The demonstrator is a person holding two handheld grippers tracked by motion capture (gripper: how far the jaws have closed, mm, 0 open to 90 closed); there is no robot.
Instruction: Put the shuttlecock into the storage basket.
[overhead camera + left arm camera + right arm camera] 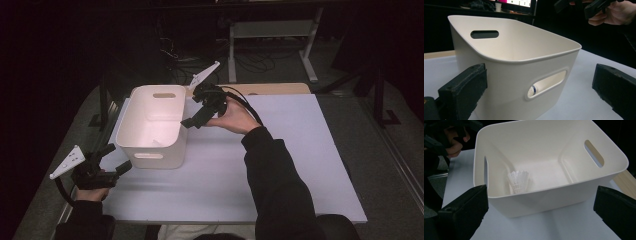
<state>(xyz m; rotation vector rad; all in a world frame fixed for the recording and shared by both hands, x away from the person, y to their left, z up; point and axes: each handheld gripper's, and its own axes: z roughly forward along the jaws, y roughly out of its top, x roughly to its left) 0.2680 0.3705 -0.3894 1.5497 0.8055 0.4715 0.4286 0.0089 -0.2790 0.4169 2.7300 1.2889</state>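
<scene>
A: Looking into the bin [549,195] along the right gripper [541,210], I see a shuttlecock [518,181] on the floor, near the wall with the handle slot closest to the person.

B: Is it held?

A: No. The 2 jaws stand wide apart with nothing between them; that gripper [196,117] hovers at the bin's right rim.

B: And the left gripper [112,159]?

A: Low at the table's [300,150] left front corner, jaws apart and empty, aimed at the bin's [150,125] near corner. In its own view [539,87] the bin [509,75] fills the gap ahead, untouched, and the shuttlecock's cork [532,90] peeks through the slot.
</scene>
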